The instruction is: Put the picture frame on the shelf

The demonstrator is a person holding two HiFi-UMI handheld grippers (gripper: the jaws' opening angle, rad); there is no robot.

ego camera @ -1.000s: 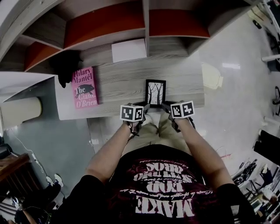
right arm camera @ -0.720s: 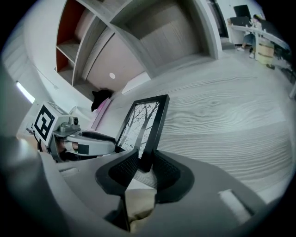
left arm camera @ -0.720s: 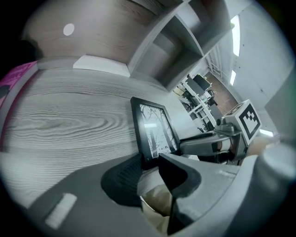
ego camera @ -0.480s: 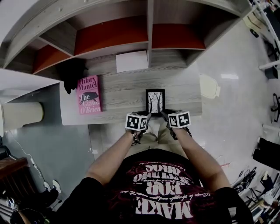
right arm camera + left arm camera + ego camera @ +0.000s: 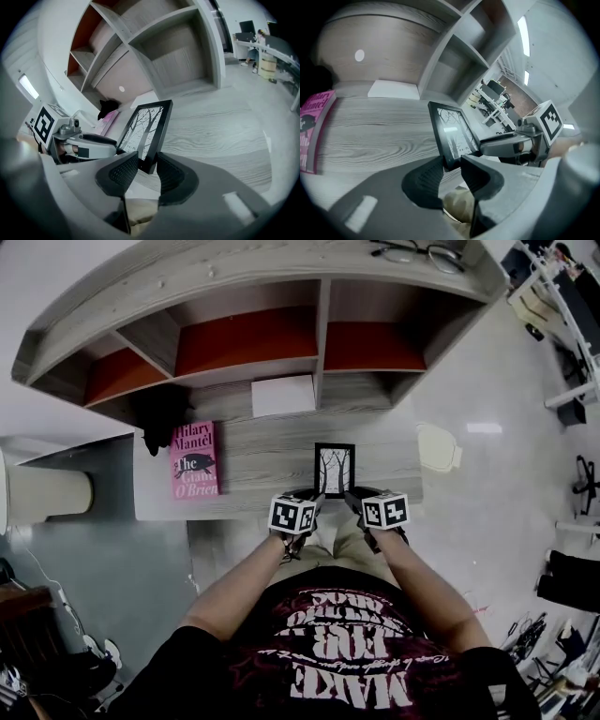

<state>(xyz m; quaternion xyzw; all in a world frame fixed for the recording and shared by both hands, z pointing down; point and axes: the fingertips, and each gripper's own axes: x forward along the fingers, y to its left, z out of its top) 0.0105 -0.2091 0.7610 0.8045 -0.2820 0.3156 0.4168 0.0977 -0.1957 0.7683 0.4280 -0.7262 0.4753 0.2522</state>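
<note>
1. Grey wood-grain tabletop [image 5: 262,456] runs below a shelf unit [image 5: 319,324] with red-backed compartments.
2. At the near edge, the left gripper [image 5: 309,498] [image 5: 449,171] has its jaws closed narrowly on the lower left corner of the picture frame [image 5: 335,470].
3. The right gripper [image 5: 354,498] [image 5: 147,171] clamps the lower right corner in the same way.
4. In the two gripper views the picture frame [image 5: 452,133] [image 5: 145,129] is slim and black, with a pale print of bare trees. It stands tilted over the middle of the near edge. Whether its bottom touches the wood cannot be told.
5. A pink book [image 5: 195,460] [image 5: 311,126] lies flat toward the left edge, well apart from the frame.
6. A white box [image 5: 283,396] [image 5: 393,89] sits at the far edge, under the shelf and between the frame and the compartments.
7. A black object [image 5: 159,413] [image 5: 108,107] sits at the far left corner.
8. Glasses [image 5: 417,251] rest on top of the shelf unit.
</note>
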